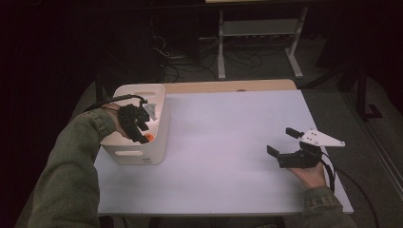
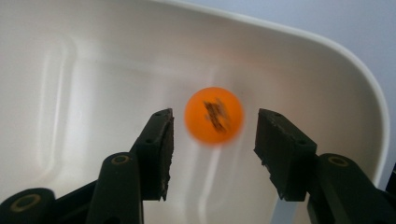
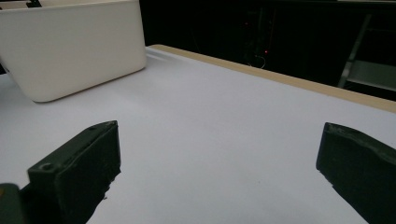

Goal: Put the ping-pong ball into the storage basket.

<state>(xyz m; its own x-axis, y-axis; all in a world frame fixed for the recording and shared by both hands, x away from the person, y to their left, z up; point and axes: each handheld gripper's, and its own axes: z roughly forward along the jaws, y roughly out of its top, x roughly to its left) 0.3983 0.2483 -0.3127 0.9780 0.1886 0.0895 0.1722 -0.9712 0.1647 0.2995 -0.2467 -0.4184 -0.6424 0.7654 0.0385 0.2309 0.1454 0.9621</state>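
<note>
- The bench (image 1: 228, 142) has a white top with a wooden strip along its far edge.
- A white tub (image 1: 159, 128) stands at the bench's left side.
- The right gripper (image 1: 283, 142) rests low over bare bench at the right, its jaws wide apart and empty.
- The left gripper (image 1: 141, 130) reaches into the tub, jaws apart.
- An orange ball (image 2: 214, 115), blurred, shows between the jaws and touches neither, inside the tub.

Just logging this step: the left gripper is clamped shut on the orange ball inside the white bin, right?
Not quite. In the left gripper view, the left gripper is open, its jaws standing apart on either side of the orange ball, not touching it. The ball is inside the white bin.
</note>
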